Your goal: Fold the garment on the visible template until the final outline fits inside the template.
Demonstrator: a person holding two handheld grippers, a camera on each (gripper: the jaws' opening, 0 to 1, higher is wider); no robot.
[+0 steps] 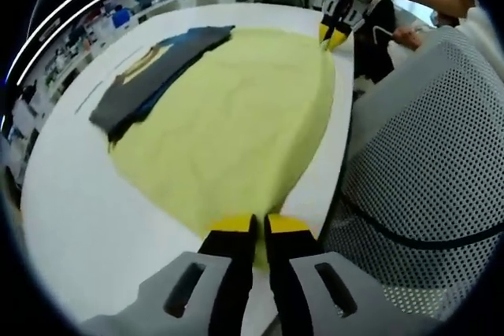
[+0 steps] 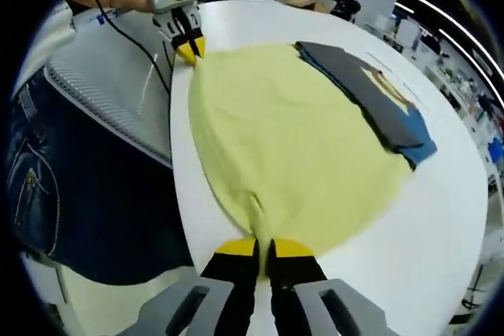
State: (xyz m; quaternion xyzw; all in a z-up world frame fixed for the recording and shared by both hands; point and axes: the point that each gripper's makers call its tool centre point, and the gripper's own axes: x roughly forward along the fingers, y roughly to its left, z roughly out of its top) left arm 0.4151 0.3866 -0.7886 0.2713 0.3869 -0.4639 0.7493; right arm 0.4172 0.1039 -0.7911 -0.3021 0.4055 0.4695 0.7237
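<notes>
A pale yellow garment (image 1: 236,123) lies spread on the white table (image 1: 87,218), stretched between both grippers. My left gripper (image 1: 259,227) is shut on the garment's near edge; the same gripper shows far off in the right gripper view (image 2: 189,49). My right gripper (image 2: 264,248) is shut on the opposite edge of the yellow garment (image 2: 291,147), and it appears at the far end in the left gripper view (image 1: 334,37). No template outline is discernible under the cloth.
A folded dark grey and blue garment (image 1: 157,72) lies beside the yellow one, also in the right gripper view (image 2: 378,104). A mesh chair back (image 1: 425,163) stands by the table edge. A person's jeans (image 2: 71,186) press close. Seated people are far off.
</notes>
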